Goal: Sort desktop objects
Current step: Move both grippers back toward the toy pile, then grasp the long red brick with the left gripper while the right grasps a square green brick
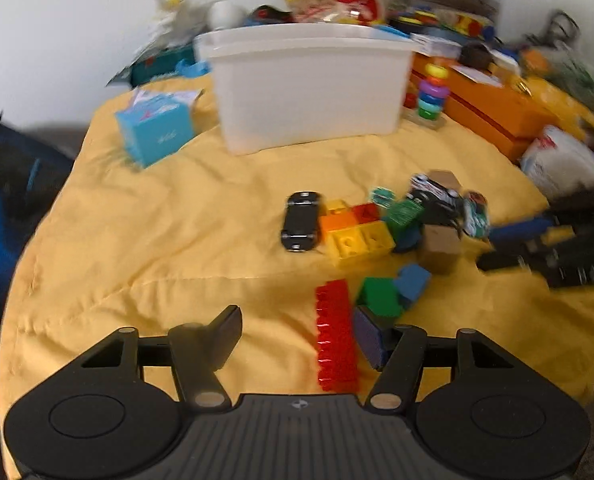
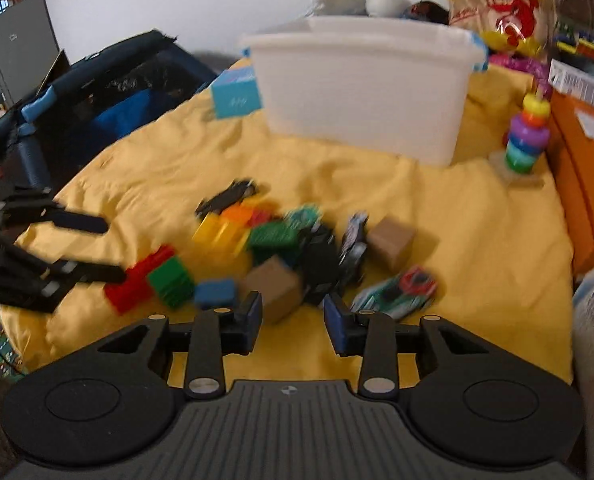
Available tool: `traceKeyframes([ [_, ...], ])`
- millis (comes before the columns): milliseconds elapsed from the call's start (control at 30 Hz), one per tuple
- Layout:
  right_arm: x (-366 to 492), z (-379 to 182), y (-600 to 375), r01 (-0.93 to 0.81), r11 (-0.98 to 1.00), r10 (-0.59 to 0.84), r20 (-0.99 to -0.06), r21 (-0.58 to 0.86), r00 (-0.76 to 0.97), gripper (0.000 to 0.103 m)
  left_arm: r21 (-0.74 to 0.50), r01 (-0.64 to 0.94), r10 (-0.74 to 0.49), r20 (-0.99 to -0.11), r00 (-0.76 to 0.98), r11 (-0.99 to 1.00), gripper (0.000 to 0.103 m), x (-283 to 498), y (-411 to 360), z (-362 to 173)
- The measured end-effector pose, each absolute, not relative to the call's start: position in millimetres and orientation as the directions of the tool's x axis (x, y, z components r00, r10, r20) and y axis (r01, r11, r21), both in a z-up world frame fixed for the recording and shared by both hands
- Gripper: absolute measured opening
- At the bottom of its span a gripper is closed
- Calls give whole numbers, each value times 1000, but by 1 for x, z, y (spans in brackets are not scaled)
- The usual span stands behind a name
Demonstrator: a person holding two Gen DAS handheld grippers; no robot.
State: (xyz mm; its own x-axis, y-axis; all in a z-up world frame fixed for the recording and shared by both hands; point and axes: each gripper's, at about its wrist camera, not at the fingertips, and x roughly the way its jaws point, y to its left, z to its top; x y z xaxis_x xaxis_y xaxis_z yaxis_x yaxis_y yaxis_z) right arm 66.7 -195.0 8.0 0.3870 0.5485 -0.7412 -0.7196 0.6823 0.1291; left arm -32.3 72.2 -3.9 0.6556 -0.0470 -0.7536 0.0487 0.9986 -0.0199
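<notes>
A pile of toys lies on the yellow cloth [image 1: 157, 240]: a long red brick [image 1: 336, 336], a green brick [image 1: 379, 298], a blue brick [image 1: 413, 282], yellow and orange bricks [image 1: 355, 232], a black toy car [image 1: 301, 221] and brown cubes [image 1: 439, 246]. My left gripper [image 1: 299, 334] is open, with the red brick between its fingers near the right one. My right gripper [image 2: 293, 318] is open and empty, just in front of a brown cube [image 2: 273, 286]. The left gripper [image 2: 111, 248] also shows in the right wrist view, beside the red brick [image 2: 137, 280].
A white plastic bin [image 1: 309, 84] stands at the back of the cloth. A light blue box [image 1: 155, 130] sits to its left, a ring stacker [image 1: 431, 94] to its right. Orange boxes [image 1: 493, 110] line the right side. A dark bag [image 2: 109, 92] lies off the left edge.
</notes>
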Motion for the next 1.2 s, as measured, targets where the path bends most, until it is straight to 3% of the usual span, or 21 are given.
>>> traceKeyframes([
  [67, 65, 8, -195, -722, 681, 545, -745, 125, 385, 38, -89, 45, -98, -790, 606, 995, 44, -26, 81, -12],
  [167, 63, 10, -190, -739, 660, 565, -736, 134, 372, 39, -219, 67, -218, -791, 572, 973, 42, -27, 83, -19],
  [233, 59, 10, -185, -757, 641, 579, -728, 129, 367, 40, -227, 100, -244, -803, 544, 969, 40, -28, 75, -26],
  [333, 51, 8, -174, -802, 581, 620, -713, 137, 327, 41, -151, 168, -219, -811, 542, 974, 34, -35, 59, -31],
  [433, 45, 8, -156, -872, 476, 653, -709, 113, 265, 48, -102, 172, -183, -805, 565, 980, 34, -42, 58, -25],
  [600, 30, 2, -131, -933, 359, 634, -724, -33, 270, 49, 140, 165, 11, -792, 610, 976, 34, -49, 60, -15],
  [767, 21, -9, -111, -952, 280, 622, -732, -121, 276, 48, 111, 143, 4, -803, 596, 983, 34, -52, 64, -19],
  [867, 19, -16, -103, -953, 253, 607, -740, -166, 290, 37, 132, 165, 5, -795, 606, 977, 34, -54, 60, -17],
  [1000, 18, -1, -115, -966, 240, 597, -771, -93, 222, 35, 158, 227, -19, -781, 624, 961, 34, -55, 45, -13],
  [1200, 25, 21, -162, -951, 283, 416, -877, -127, 241, 36, 204, 321, -40, -787, 616, 925, 34, -49, 20, -19],
])
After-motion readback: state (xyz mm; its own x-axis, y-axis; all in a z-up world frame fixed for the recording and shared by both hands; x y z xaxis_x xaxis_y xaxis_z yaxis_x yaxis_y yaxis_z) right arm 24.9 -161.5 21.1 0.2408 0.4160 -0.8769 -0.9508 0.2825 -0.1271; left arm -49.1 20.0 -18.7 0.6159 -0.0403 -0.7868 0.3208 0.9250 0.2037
